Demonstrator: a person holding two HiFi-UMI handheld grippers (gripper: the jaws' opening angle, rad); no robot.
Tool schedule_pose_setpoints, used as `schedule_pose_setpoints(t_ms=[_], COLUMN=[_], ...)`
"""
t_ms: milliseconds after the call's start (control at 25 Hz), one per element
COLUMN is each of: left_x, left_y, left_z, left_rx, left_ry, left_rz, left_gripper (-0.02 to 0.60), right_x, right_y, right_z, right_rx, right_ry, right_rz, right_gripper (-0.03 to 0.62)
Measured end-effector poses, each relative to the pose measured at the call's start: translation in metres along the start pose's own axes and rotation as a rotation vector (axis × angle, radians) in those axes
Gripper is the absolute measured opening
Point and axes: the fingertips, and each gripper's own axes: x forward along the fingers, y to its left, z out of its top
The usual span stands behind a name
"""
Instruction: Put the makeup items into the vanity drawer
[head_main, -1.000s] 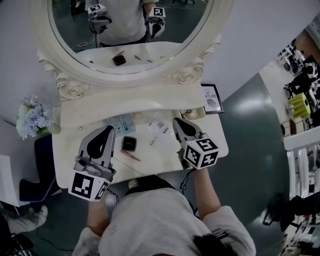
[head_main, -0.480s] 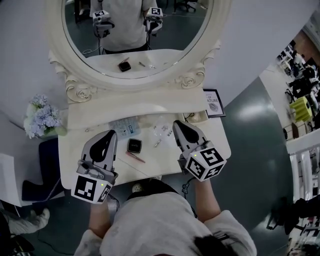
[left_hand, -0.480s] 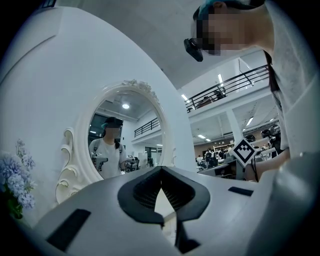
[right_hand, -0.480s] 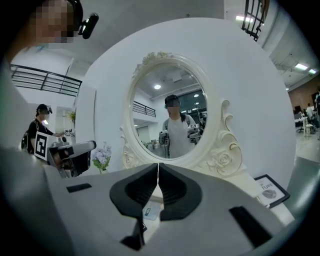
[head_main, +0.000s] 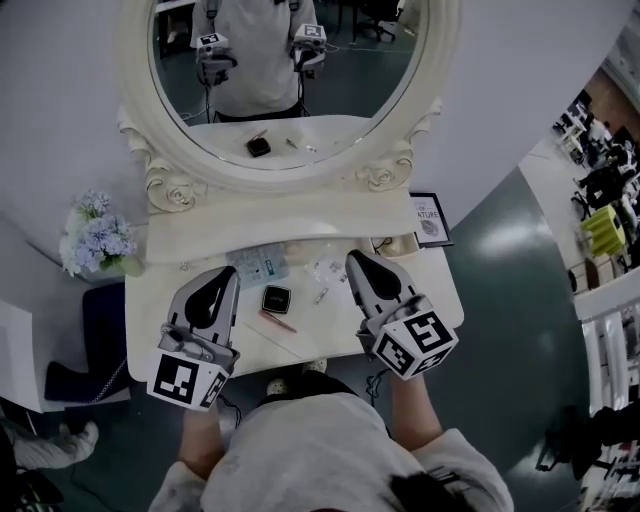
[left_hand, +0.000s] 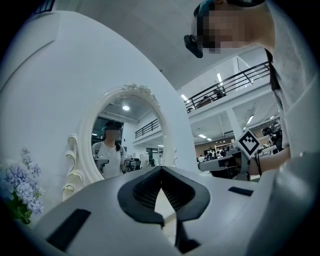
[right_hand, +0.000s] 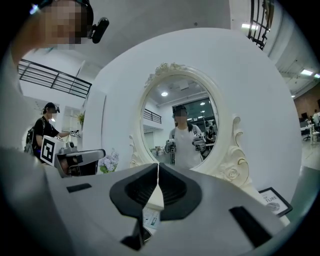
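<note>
On the cream vanity top (head_main: 150, 330) lie a black compact (head_main: 276, 298), a pink pencil (head_main: 278, 321), a pale blue packet (head_main: 258, 266), small clear sachets (head_main: 327, 270) and a short stick (head_main: 321, 296). My left gripper (head_main: 222, 276) hovers to the left of the compact, shut and empty; its tips meet in the left gripper view (left_hand: 161, 169). My right gripper (head_main: 354, 260) hangs to the right of the sachets, also shut on nothing (right_hand: 158, 165). Both point level towards the oval mirror (head_main: 290, 70). No drawer shows in any view.
A bunch of pale blue flowers (head_main: 95, 235) stands at the table's left end. A framed card (head_main: 428, 218) leans at the back right, with a small dish (head_main: 392, 243) beside it. The mirror's carved frame (head_main: 170, 185) rises behind the items. Teal floor surrounds the table.
My right gripper has lifted higher above the table and turned a little. The left one has shifted slightly. Both stayed shut, and the items on the table have not moved.
</note>
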Motion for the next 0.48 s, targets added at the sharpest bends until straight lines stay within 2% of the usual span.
schedule_pose_setpoints(t_ms=[480], left_x=[-0.010], left_y=[0.007], left_z=[0.011], left_rx=[0.014], left_ry=[-0.021], left_rz=[0.017], left_gripper=[0.014], right_x=[0.000], right_y=[0.032], right_z=[0.023], right_rx=[-0.059], right_ry=[-0.063], right_rz=[0.059], right_gripper=[0.023])
